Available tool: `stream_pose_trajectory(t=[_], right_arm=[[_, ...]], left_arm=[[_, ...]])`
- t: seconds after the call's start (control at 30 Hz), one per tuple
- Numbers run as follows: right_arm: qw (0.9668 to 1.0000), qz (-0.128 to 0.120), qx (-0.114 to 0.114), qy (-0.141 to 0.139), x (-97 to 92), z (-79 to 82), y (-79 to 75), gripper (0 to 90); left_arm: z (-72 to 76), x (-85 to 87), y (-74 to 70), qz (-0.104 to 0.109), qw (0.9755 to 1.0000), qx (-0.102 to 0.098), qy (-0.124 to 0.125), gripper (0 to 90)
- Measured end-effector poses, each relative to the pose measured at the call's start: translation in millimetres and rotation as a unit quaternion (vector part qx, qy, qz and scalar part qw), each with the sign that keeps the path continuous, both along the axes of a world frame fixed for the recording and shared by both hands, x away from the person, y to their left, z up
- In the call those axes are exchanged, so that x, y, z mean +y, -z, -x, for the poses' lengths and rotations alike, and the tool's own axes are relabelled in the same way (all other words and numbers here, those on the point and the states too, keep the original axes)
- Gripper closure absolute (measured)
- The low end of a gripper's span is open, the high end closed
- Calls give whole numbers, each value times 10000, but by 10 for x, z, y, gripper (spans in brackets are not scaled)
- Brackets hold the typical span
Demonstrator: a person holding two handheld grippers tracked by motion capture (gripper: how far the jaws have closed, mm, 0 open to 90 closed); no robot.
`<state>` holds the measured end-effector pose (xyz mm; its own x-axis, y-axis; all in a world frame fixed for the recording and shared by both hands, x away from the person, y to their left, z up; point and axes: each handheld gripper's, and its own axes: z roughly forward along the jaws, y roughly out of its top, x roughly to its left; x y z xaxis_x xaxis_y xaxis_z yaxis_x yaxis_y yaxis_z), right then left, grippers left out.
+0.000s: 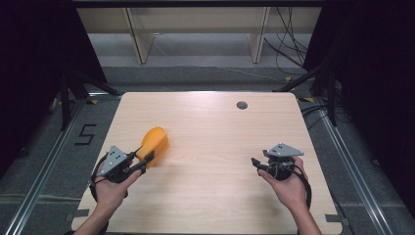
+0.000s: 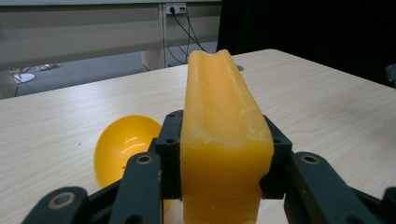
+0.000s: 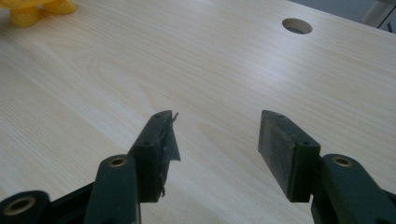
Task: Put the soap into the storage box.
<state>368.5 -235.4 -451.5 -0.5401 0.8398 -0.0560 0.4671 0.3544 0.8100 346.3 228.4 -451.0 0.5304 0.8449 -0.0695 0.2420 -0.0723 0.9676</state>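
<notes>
The left claw (image 1: 145, 159) is clamped on a yellow block (image 1: 154, 143) at the left side of the wooden surface (image 1: 210, 142). In the left gripper view, the block (image 2: 222, 140) stands tall between the jaws, and a yellow bowl (image 2: 123, 149) sits just behind on the left. The right claw (image 1: 256, 163) is wide apart and holds nothing, low over the right side. A round hole (image 1: 242, 105) is near the far edge.
</notes>
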Motion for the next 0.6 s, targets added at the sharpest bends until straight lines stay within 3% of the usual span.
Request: stream_pose_trajectory(t=[0.4, 0.6], right_arm=[[10000, -3, 49, 0, 0, 4, -2, 458], [10000, -37, 15, 33, -9, 7, -2, 458]], left_arm=[[-79, 6, -49, -34, 9993, -32, -365, 603], [-121, 21, -73, 52, 9979, -27, -651, 603]])
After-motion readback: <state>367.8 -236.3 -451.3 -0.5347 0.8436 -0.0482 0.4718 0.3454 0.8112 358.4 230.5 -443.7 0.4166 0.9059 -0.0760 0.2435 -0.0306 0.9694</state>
